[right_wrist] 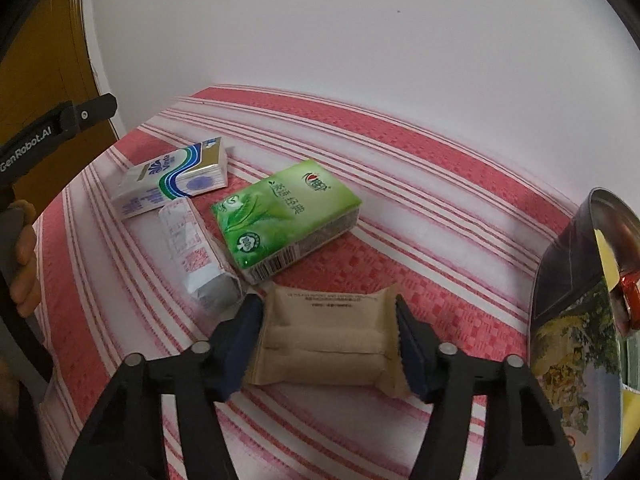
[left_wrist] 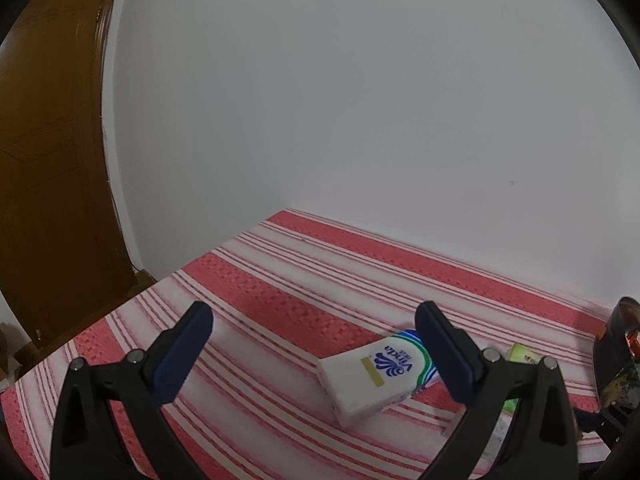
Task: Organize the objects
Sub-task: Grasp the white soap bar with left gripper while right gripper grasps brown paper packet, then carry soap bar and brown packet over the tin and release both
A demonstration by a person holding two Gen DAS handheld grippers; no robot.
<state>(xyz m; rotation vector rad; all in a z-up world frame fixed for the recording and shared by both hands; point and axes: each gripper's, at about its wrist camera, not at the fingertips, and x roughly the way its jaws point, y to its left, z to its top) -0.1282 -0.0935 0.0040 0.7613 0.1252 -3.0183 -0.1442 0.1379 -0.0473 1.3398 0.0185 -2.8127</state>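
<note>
In the right wrist view my right gripper (right_wrist: pixel 325 312) is shut on a beige tissue pack (right_wrist: pixel 326 344), its pads pressed on both short ends just above the red-and-white striped cloth (right_wrist: pixel 420 208). Beyond it lie a green tissue pack (right_wrist: pixel 280 216), a white crumpled pack (right_wrist: pixel 192 252) and a white-and-blue Vinda tissue pack (right_wrist: pixel 172 176). In the left wrist view my left gripper (left_wrist: pixel 314 320) is open and empty above the cloth (left_wrist: pixel 280 280). The Vinda pack (left_wrist: pixel 376 376) lies just inside its right finger, with a bit of the green pack (left_wrist: pixel 524 354) behind.
A decorated metal tin (right_wrist: pixel 576 300) with items inside stands at the right edge; it also shows in the left wrist view (left_wrist: pixel 618 356). A white wall (left_wrist: pixel 360 100) backs the table. A brown wooden door (left_wrist: pixel 44 160) is at the left. The left gripper's body (right_wrist: pixel 44 136) shows at left.
</note>
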